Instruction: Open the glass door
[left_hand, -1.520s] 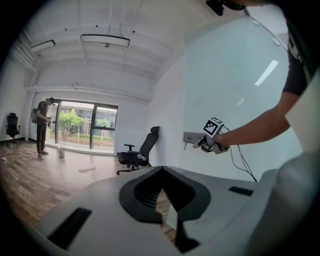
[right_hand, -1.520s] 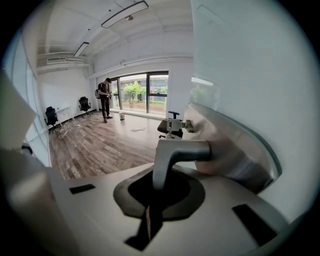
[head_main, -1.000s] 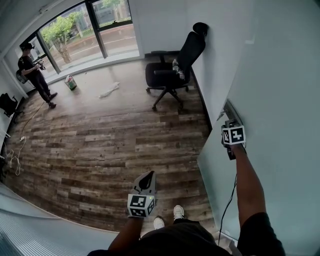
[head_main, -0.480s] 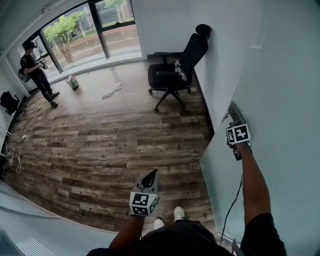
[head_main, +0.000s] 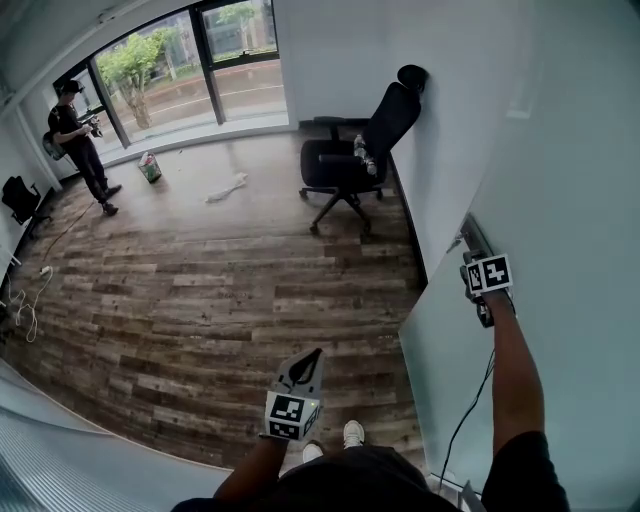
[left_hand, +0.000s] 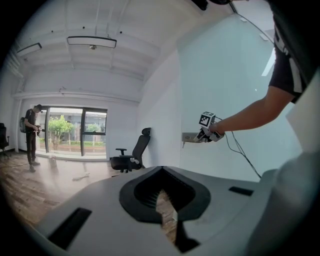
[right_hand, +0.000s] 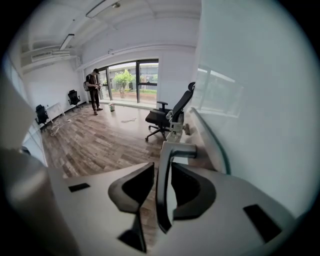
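Note:
The frosted glass door (head_main: 560, 150) fills the right of the head view, its free edge toward the wooden floor. Its metal lever handle (head_main: 472, 238) sticks out at arm height. My right gripper (head_main: 478, 292) is at that handle. In the right gripper view the handle (right_hand: 165, 195) runs between the jaws of the right gripper (right_hand: 162, 167), which have just been opening and no longer clamp it. My left gripper (head_main: 310, 358) hangs over the floor to the left of the door, shut and holding nothing. The left gripper view shows the left gripper (left_hand: 161, 172) and, beyond it, the handle (left_hand: 190, 136).
A black office chair (head_main: 355, 150) stands against the white wall behind the door. A person (head_main: 85, 140) stands by the windows at the far left. On the floor lie a small bag (head_main: 150, 167), a white scrap (head_main: 227, 187) and cables (head_main: 25, 300). A cord (head_main: 468, 400) hangs below my right arm.
The head view has shifted slightly. My right gripper stays at the handle, now a little lower and further right in the picture. The left gripper has also drifted lower.

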